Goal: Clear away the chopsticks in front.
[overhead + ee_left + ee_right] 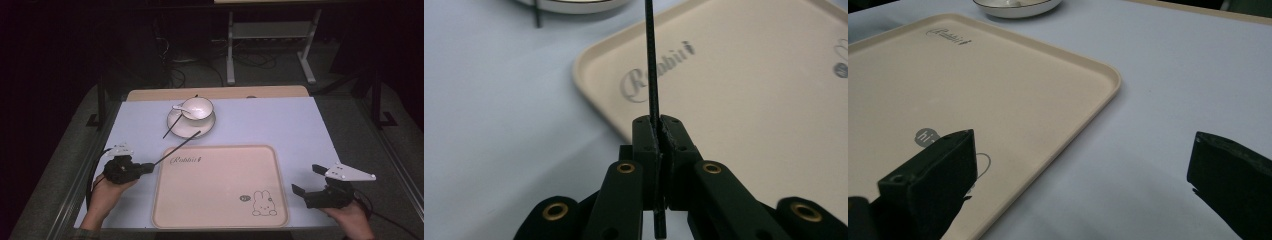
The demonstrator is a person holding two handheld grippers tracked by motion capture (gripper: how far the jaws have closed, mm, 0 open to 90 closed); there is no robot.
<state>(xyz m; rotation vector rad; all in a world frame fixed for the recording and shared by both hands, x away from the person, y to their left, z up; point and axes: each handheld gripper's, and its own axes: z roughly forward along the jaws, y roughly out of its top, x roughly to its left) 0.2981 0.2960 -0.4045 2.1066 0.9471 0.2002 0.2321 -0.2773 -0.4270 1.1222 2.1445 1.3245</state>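
A beige tray [220,210] with a rabbit drawing lies at the table's front centre. Behind it a white plate [176,125] carries a white bowl [196,107] and a white spoon [178,107]. My left gripper [148,166] is left of the tray, shut on a thin black chopstick [180,145] whose far end points toward the plate; the left gripper view shows this chopstick [652,65] pinched between the jaws. A second chopstick [172,128] leans across the plate. My right gripper [307,179] rests right of the tray, open, its jaws wide apart and empty [1080,170].
The table has a pale blue top [280,125] with a wooden strip [215,93] along the far edge. Metal frame legs [230,45] stand on the dark floor beyond. Bare tabletop lies right of the tray [1168,100].
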